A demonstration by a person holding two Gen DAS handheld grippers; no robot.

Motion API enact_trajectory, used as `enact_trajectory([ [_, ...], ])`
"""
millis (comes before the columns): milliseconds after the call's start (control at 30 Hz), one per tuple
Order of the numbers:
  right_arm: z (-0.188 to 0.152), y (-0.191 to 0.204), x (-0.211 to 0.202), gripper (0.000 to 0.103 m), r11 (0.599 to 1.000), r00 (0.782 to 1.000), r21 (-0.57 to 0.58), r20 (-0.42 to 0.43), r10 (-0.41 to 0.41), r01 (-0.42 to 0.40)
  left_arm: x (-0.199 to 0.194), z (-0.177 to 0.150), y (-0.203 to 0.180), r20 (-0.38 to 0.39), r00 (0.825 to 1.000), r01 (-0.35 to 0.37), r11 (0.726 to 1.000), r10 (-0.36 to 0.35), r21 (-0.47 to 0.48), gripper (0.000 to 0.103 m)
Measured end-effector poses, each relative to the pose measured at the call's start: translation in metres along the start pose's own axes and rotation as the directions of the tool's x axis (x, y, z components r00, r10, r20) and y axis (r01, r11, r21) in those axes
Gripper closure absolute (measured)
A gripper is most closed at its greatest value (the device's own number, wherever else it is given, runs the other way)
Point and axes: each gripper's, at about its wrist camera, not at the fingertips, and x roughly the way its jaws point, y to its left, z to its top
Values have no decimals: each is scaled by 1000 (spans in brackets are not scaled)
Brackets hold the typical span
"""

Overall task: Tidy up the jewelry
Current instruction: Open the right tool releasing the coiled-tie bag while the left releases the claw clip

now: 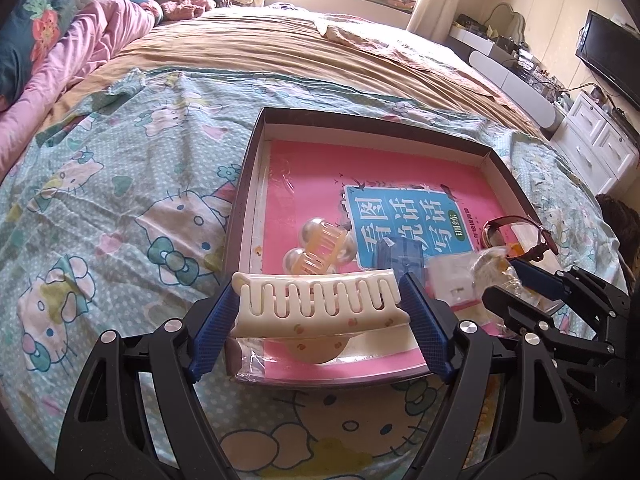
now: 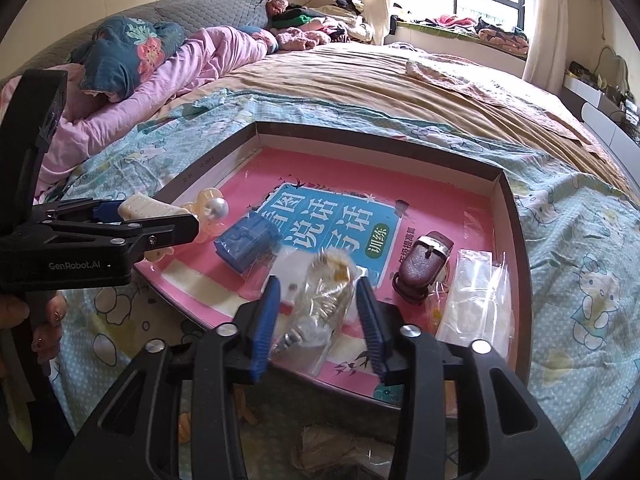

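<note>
Spread over the bed, a cartoon-cat sheet (image 1: 120, 208) carries the shallow dark-walled tray (image 1: 248, 168) under both my tools. My left gripper (image 1: 320, 304) is clamped across a cream plastic hair claw (image 1: 320, 300) with long interlocking teeth, held level above the tray's near edge. At 12 o'clock from it lies an amber pearl-tipped clip (image 1: 320, 248). My right gripper (image 2: 318, 320) pinches a crinkly clear jewelry bag (image 2: 324, 300); a ribbed blue box (image 2: 248, 242) sits at 11 o'clock, a brown leather watch strap (image 2: 424, 264) at 1 o'clock.
</note>
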Motion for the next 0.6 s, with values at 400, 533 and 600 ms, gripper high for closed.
enact_trajectory([
  [400,-16,-3,-55,41,999,997,33,75,0,-3,-21,-4,-2,54,998,39,999,-38,-19,18],
  [533,-24,-8,-76,33,998,995,56,101,-5,-1,-33,-7,-4,82,996,46,999,-44,-25,17],
  [600,-27,-11,-86,32,998,994,63,110,-12,5,-41,-10,-5,100,994,46,999,-44,-21,13],
])
